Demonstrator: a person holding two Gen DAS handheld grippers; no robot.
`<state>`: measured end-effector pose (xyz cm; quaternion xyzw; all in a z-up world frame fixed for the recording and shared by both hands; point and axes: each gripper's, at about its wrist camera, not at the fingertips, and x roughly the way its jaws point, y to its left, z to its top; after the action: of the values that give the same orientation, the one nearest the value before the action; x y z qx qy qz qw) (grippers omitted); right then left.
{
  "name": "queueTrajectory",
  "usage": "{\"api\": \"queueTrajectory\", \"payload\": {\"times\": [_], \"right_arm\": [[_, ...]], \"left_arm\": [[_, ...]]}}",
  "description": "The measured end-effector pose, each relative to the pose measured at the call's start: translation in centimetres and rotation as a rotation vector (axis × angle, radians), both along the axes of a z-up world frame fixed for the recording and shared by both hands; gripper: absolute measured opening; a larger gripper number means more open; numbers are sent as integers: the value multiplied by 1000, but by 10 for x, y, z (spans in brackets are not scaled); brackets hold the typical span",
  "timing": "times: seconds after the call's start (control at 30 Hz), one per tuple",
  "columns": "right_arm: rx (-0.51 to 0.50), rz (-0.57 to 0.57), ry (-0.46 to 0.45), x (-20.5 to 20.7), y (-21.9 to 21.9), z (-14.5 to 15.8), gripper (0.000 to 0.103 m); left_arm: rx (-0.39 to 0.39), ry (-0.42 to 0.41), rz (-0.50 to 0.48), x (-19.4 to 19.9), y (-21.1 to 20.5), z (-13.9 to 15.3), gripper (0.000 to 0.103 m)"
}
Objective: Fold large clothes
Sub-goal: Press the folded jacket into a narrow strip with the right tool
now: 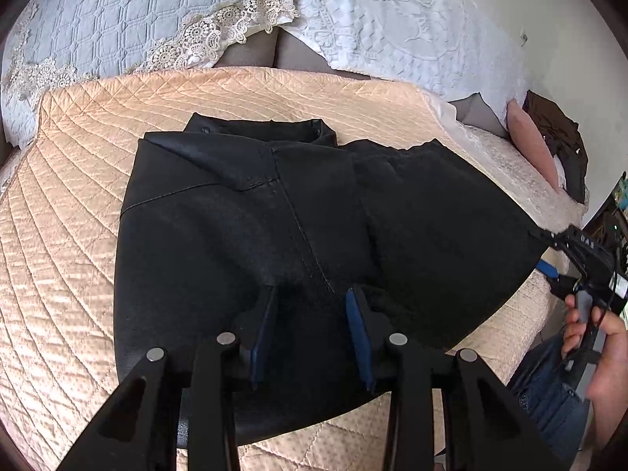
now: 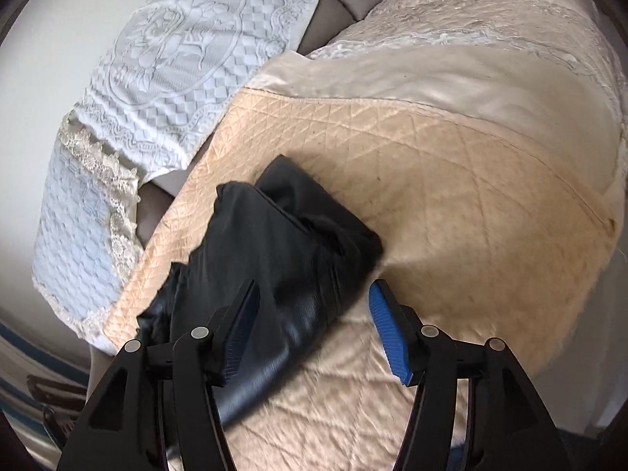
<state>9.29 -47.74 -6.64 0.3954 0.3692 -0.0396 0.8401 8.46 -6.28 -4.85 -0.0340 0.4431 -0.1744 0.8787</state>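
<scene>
Black fingers of the left gripper (image 1: 312,306) are sitting nearest the lens, parted over the near hem of the black leather jacket (image 1: 274,212); whether the blue pads are pinching the dark material or only resting against it I cannot tell. That jacket is lying partly folded across the middle of the bed, collar toward the pillows, one side already turned in over the body. At its other edge the right gripper (image 2: 314,306) is standing released, its fingers spread wide with a corner of the jacket between them but the right-hand pad hanging clear over the quilt. From the left wrist view, the person's right hand (image 1: 600,349) is showing at the frame's edge, holding that tool. Judging from this, the stiff, slick leather could spring back open once let go, and a shallow bite on the hem could slip and drag the whole bundle askew. Beneath everything a peach quilted bedspread (image 1: 70,235) is covering the bed, soft enough to bunch under a pull. Beyond it white embossed pillows (image 1: 392,19) and a lace-edged cover (image 1: 117,27) are leaning at the head, with a pink cushion (image 1: 530,137) and dark clothing (image 1: 557,133) off to the side.
</scene>
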Motion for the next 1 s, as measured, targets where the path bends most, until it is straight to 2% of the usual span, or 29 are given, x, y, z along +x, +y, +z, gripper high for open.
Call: {"api": "queueTrajectory", "payload": {"times": [0.17,0.4,0.47,0.5,0.57,0.77,0.87,1.0], "right_arm": [[20,-22,-29,13,-4,-6,60],[-71,-13,-13,23,5,-4,59],[-114,-11,23,25,9,1,37],[-117,-7,31,26,8,4,33],[-103,10,17,26,8,12,24],[-122,81,-25,32,21,42,19],[-139,143,-86,31,40,70,19],[-160,296,-191,33,87,113,19]], "left_arm": [[-2,2,11,2,-1,-3,38],[18,-12,15,1,-6,-5,38],[16,-13,13,1,-6,-6,38],[13,-12,11,2,-5,-6,38],[6,-9,9,2,-4,-5,38],[-38,20,7,7,4,5,38],[-83,3,32,5,20,17,38],[-93,-40,72,-3,45,31,38]]}}
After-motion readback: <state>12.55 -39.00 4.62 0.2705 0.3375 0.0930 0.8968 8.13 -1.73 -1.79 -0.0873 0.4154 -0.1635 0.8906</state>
